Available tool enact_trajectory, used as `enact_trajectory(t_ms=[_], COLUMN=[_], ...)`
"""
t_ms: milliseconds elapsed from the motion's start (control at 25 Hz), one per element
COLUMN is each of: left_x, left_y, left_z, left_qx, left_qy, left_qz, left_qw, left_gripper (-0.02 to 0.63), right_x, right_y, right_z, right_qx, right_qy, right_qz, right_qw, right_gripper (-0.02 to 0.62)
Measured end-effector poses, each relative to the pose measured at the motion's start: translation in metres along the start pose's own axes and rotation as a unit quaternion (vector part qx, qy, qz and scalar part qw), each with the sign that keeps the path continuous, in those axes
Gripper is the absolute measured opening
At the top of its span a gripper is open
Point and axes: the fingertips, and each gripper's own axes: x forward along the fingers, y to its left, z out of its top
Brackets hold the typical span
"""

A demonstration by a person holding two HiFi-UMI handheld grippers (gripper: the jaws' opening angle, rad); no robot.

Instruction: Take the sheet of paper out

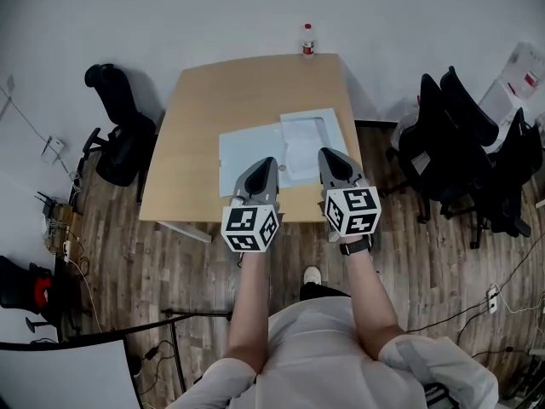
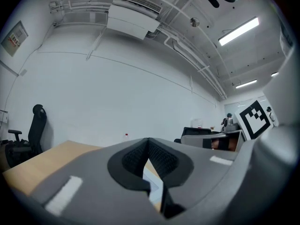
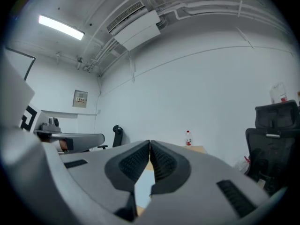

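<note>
Both grippers are held side by side over the near edge of the table, each in one of the person's hands, and both point level towards the far wall. Left gripper: its jaws are pressed together at the tips, with nothing between the ribbed pads, as its own view shows plainly. Right gripper: likewise closed tip to tip and empty, with only a thin gap lower down, behind the pads. The marker cubes sit at the back of each gripper, close to the person's wrists. The sheet of paper lies flat on the near right part of the wooden table, pale and roughly square, overlapping a larger light blue cover that spreads out to its left. Whether the paper is tucked inside that cover or simply rests on top of it cannot be told. The left gripper's tip stands over the near edge of the blue cover, and the right gripper's tip stands over the near right corner of the paper; contact with either cannot be made out. A small bottle with a red label stands upright at the far edge of the table. Black office chairs stand on the wooden floor, one to the left and several to the right.
</note>
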Motion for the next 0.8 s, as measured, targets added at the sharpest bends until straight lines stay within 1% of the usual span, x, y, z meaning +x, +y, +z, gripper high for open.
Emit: enact_trajectory(t_ms=[200, 320, 400, 520, 640, 800], left_x=[0.041, 0.052, 0.059, 0.069, 0.075, 0.092], left_y=[0.017, 0.027, 0.033, 0.044, 0.052, 0.062], left_z=[0.001, -0.011, -0.017, -0.015, -0.015, -0.034], left_qx=[0.008, -0.007, -0.015, -0.009, -0.013, -0.014], left_qy=[0.003, 0.007, 0.011, 0.013, 0.014, 0.031], left_qz=[0.008, 0.028, 0.04, 0.046, 0.05, 0.051], left_qw=[0.9999, 0.9995, 0.999, 0.9988, 0.9986, 0.9981], left_gripper=[0.009, 0.009, 0.009, 0.009, 0.009, 0.009], right_x=[0.037, 0.055, 0.065, 0.079, 0.087, 0.105], right_y=[-0.035, -0.052, -0.052, -0.043, -0.046, -0.06], right_z=[0.008, 0.0, -0.011, -0.021, -0.025, -0.031], right_qx=[0.011, 0.02, 0.025, 0.023, 0.027, 0.033], right_qy=[-0.016, -0.011, 0.002, 0.014, 0.018, 0.02], right_qz=[0.001, 0.005, 0.015, 0.033, 0.035, 0.033], right_qw=[1.0, 1.0, 1.0, 0.999, 0.999, 0.999], right_gripper=[0.014, 0.014, 0.014, 0.014, 0.014, 0.014])
